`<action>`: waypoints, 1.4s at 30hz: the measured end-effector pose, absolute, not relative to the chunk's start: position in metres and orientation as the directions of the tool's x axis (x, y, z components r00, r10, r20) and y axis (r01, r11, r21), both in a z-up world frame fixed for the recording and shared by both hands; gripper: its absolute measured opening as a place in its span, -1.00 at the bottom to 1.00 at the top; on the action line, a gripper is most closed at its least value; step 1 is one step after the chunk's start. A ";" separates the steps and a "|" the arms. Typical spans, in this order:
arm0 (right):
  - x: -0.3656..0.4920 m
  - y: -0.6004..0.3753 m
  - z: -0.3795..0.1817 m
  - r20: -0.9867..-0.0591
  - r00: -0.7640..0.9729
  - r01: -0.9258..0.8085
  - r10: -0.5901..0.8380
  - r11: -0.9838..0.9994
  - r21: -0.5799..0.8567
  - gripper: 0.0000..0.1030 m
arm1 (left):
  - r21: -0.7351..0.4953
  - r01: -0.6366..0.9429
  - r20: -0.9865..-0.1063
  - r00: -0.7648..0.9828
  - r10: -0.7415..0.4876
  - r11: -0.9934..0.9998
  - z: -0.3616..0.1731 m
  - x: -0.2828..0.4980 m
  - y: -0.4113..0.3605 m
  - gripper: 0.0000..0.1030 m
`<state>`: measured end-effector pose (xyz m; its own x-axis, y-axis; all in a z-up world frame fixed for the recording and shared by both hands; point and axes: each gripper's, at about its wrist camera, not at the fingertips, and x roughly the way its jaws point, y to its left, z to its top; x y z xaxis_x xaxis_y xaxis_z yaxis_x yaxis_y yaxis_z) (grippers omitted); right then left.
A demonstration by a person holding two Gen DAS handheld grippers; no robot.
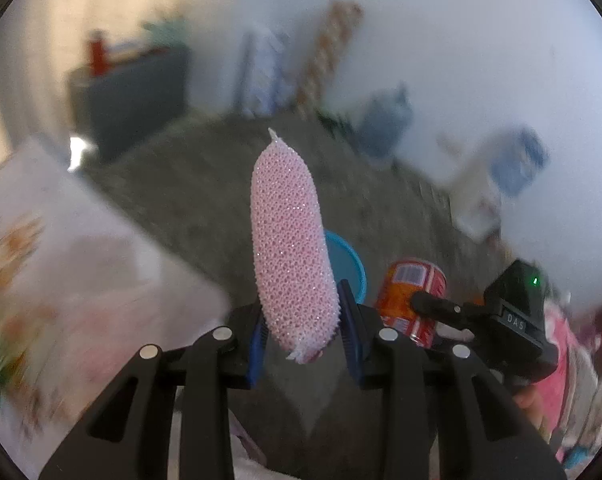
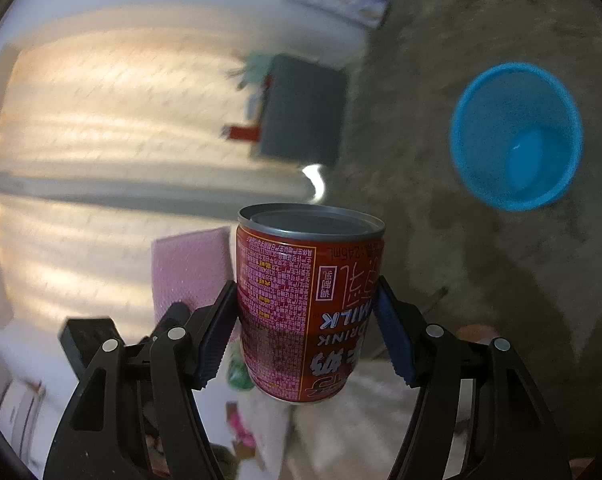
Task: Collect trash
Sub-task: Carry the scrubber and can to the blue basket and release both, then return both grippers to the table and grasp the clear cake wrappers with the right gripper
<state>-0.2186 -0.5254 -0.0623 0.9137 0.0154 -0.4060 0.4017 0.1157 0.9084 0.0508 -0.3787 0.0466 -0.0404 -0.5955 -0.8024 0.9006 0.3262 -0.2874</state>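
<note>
My left gripper [image 1: 303, 334] is shut on a pink mesh sponge [image 1: 291, 240] that stands upright between its blue pads, held above the floor. My right gripper [image 2: 305, 330] is shut on a red milk drink can [image 2: 307, 304]. The can [image 1: 411, 300] and the right gripper also show at the lower right of the left wrist view. A blue plastic bin [image 2: 517, 136] stands open on the grey floor at the upper right of the right wrist view, apart from the can. Its rim [image 1: 347, 258] peeks out behind the sponge. The sponge [image 2: 191, 270] shows left of the can.
A dark cabinet [image 1: 135, 100] stands against the far wall. Rolled wrapping paper [image 1: 325, 56], a blue bag [image 1: 385, 124] and white boxes [image 1: 489, 184] line the wall. A bed with floral cover [image 1: 61, 272] is at left. A curtain [image 2: 113, 140] fills the left of the right wrist view.
</note>
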 end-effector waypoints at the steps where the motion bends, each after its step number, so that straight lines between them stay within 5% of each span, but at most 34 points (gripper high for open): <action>1: -0.217 -0.530 -0.067 -0.412 0.911 0.409 0.009 0.111 0.906 0.22 | -0.284 0.908 -0.831 -0.072 -0.552 0.309 0.035 0.045 -0.407 -0.39; 15: -0.209 -0.634 -0.230 -0.645 0.763 0.644 0.029 -0.105 0.758 0.22 | -0.154 0.936 -0.987 -0.128 -0.102 0.317 -0.175 -0.003 -0.630 -0.36; 20: -0.192 -0.648 -0.262 -0.665 0.743 0.669 0.076 -0.125 0.733 0.23 | -0.123 0.902 -0.992 -0.117 -0.040 0.413 -0.212 0.016 -0.634 -0.03; 23: -0.192 -0.651 -0.273 -0.715 0.693 0.721 0.097 -0.106 0.685 0.24 | -0.127 0.883 -0.992 -0.112 -0.061 0.452 -0.209 0.030 -0.634 0.22; 33: -0.183 -0.656 -0.276 -0.789 0.605 0.796 0.109 -0.053 0.603 0.26 | -0.155 0.884 -0.981 -0.084 -0.175 0.440 -0.138 0.025 -0.619 0.23; 42: -0.209 -0.644 -0.239 -0.787 0.617 0.787 0.017 -0.019 0.617 0.26 | -0.235 0.908 -0.926 -0.099 -0.365 0.348 -0.020 0.015 -0.544 0.46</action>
